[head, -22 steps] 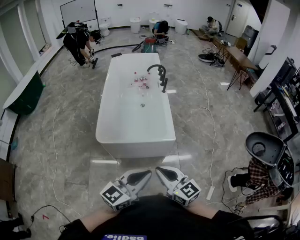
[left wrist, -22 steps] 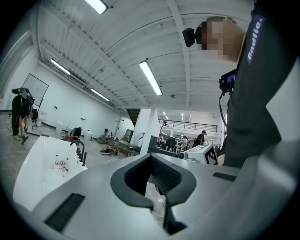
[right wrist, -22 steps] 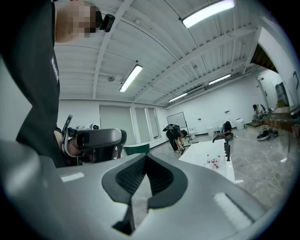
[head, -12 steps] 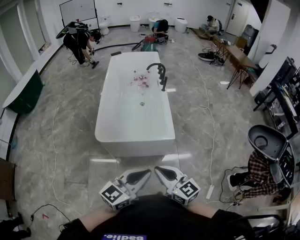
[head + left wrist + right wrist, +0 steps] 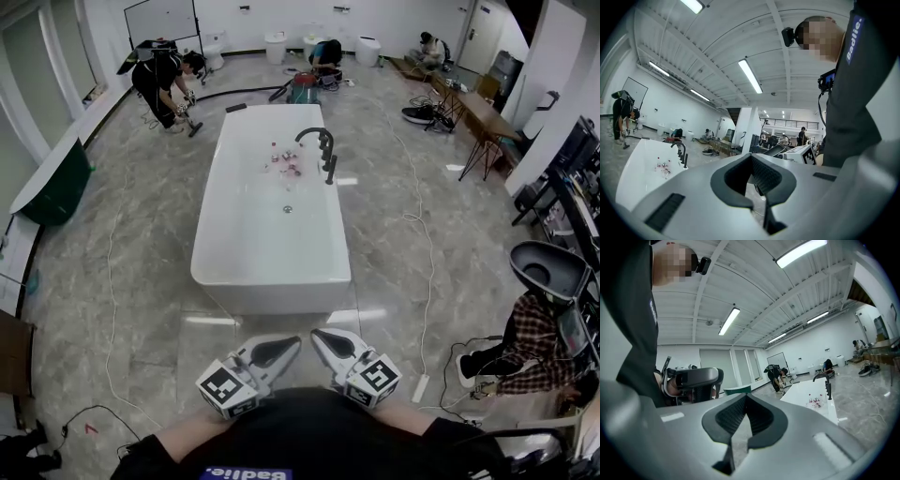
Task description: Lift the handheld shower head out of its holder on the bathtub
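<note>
Readable markings, as found:

1. My black shirt (image 5: 867, 98), sleeve: white lettering running lengthwise, roughly "Badlie." in the left gripper view.
2. Same shirt, chest, bottom edge of the head view: the same white word on a blue patch, upside down and partly cut off.
3. Left marker cube (image 5: 225, 389) and right marker cube (image 5: 375, 380): black-and-white square code patterns, no letters.

Nothing else legible.

Bright ceiling strip lights (image 5: 750, 76) throw glare on the floor (image 5: 208, 322); edges warp.
</note>
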A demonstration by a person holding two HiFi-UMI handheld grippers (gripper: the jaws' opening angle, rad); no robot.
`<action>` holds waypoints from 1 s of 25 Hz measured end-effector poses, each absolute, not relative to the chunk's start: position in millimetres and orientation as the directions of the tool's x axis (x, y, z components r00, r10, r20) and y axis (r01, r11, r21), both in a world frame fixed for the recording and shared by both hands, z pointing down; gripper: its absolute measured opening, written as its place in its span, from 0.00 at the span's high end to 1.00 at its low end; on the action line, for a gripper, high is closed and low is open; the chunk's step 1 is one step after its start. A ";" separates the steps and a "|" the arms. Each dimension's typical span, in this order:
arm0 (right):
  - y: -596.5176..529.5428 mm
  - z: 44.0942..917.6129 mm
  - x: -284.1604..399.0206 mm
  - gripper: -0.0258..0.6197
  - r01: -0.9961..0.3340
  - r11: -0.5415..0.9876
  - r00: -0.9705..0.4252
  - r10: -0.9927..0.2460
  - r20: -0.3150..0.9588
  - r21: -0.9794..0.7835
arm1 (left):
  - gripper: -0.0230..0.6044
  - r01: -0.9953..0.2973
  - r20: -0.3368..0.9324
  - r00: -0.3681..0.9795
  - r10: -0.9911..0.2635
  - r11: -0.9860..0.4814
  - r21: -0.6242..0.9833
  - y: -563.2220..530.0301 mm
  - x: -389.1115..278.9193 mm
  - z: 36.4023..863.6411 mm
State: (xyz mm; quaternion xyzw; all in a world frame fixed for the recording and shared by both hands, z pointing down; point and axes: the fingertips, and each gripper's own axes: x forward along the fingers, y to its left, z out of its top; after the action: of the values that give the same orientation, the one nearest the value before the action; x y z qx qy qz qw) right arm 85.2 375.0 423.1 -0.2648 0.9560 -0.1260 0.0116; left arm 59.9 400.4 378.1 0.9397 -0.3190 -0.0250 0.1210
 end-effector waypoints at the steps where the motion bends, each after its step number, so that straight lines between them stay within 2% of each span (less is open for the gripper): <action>1: 371.9 423.6 87.6 0.96 -0.497 0.833 -0.864 -0.502 0.047 -0.243 | 0.96 -0.602 0.029 0.789 -0.614 -0.762 0.238 397.8 62.5 377.3; 6: 353.4 432.2 95.9 0.96 -0.467 0.854 -0.883 -0.466 0.062 -0.228 | 0.96 -0.638 0.022 0.757 -0.653 -0.732 0.239 380.6 67.7 378.8; 16: 267.2 445.8 96.0 0.96 -0.525 0.823 -0.851 -0.512 0.116 -0.218 | 0.96 -0.621 -0.011 0.768 -0.641 -0.748 0.234 300.3 57.5 386.8; 25: 125.2 452.7 34.8 0.96 -0.593 0.770 -0.804 -0.582 0.120 -0.237 | 0.96 -0.544 -0.036 0.821 -0.569 -0.800 0.252 148.7 -7.9 386.9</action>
State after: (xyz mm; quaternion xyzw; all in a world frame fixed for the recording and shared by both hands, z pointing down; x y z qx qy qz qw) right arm 34.8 125.2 452.7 -0.3122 0.9405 -0.1325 -0.0198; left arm -7.9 148.7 386.9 0.9472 -0.2939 -0.0551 0.1162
